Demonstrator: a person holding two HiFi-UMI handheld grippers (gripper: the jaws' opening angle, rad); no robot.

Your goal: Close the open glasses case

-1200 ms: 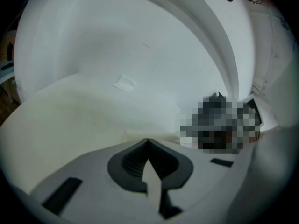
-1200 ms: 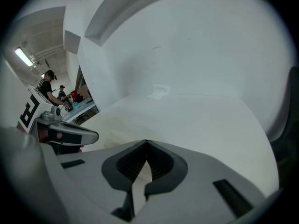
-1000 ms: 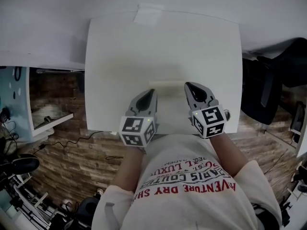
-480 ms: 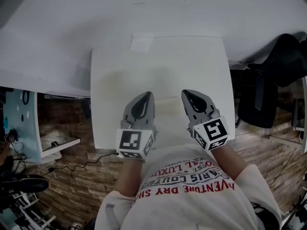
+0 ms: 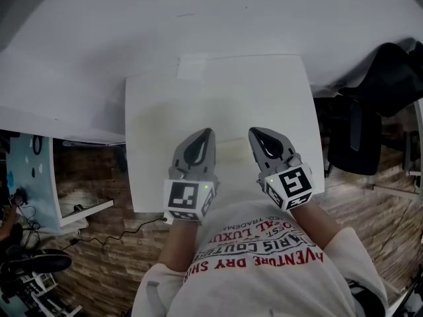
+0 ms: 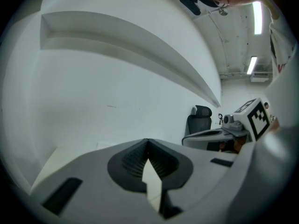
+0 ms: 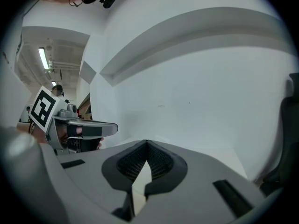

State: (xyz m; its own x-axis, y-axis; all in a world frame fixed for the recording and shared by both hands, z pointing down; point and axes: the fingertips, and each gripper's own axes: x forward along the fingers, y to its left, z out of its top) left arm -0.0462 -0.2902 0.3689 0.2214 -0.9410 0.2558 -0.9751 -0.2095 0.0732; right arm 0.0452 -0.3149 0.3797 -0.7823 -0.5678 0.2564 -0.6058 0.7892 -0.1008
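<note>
Head view: person stands at the near edge of a white bench [image 5: 165, 111], one hand-held gripper in each hand, both low over the near half of the bench and pointing away from the body. Left hand-held gripper [image 5: 203, 136] sits left of centre, right hand-held gripper [image 5: 258, 136] right of centre, well apart, roughly level with each other. Each one's marker cube faces the camera: left cube [image 5: 188, 200], right cube [image 5: 291, 185]. Glasses case [image 5: 232, 152] is only a faint cream patch on the bench between the two hand-held grippers; too washed out to tell whether the lid is up or down, and neither hand-held gripper visibly touches it. Left gripper view: jaws of the left hand-held gripper [image 6: 148, 144] are together, tips meeting, nothing held, only a thin wedge of white bench showing below the tips; the right hand-held gripper shows off to the side [image 6: 219, 134]. Right gripper view: the right hand-held gripper [image 7: 146, 144] is the same, tips together, nothing in them. A pale paper-like rectangle [image 5: 193, 67] lies at the bench's far edge against the white wall. Black office chair [image 5: 360, 137] stands right of the bench. Floor [image 5: 99, 236] has a brick-like pattern. Person's shirt [image 5: 264, 269] is white with red print.
</note>
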